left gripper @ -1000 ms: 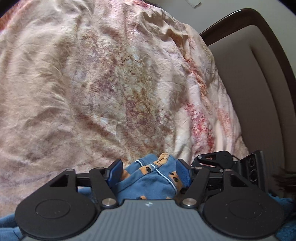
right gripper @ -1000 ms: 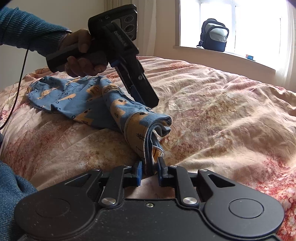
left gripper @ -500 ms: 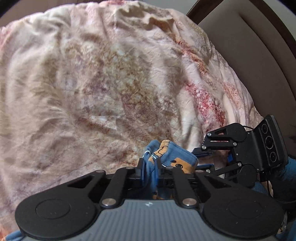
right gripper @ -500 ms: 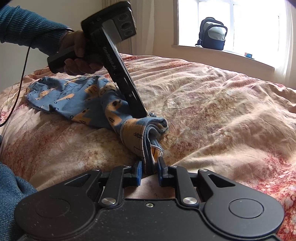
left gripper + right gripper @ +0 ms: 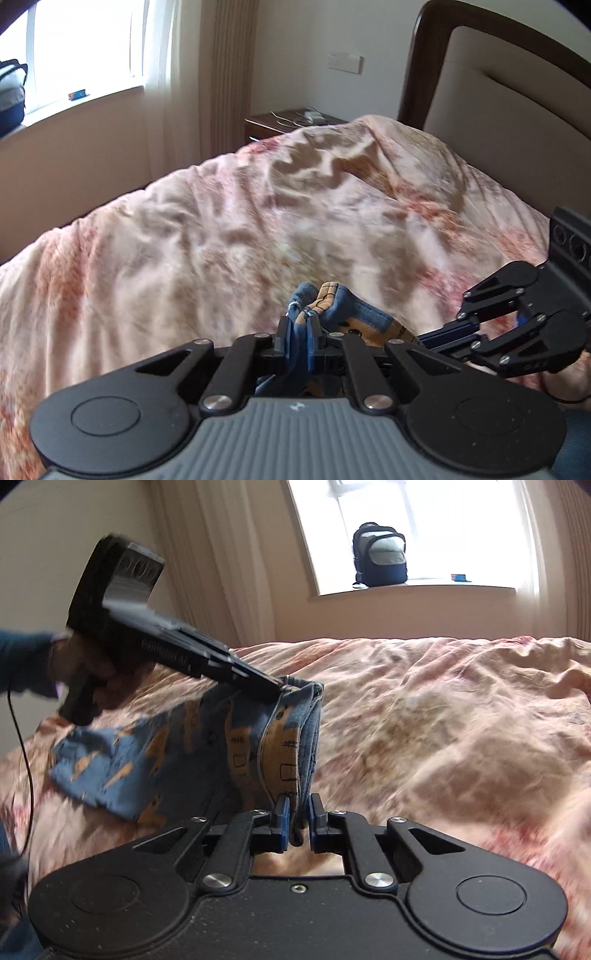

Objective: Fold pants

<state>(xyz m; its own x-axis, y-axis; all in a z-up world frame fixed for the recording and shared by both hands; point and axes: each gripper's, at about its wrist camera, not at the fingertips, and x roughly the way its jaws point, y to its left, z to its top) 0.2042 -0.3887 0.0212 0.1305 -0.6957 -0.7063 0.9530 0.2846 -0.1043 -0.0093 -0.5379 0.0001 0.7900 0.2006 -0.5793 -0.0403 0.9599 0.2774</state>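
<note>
Pants, one pair, pinched by two claws, left claw, right claw

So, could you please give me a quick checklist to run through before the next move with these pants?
1. Left gripper shut on the pants: ok, cloth sits between its fingers.
2. Right gripper shut on the pants: ok, an edge is pinched.
3. Held edge taut between the two grippers: ok.
4. Far end of the pants off the bedspread: not ok, it rests there.
5. Layers lined up: cannot tell, the view is blurred.
6. Bedspread ahead free of other things: ok.
</note>
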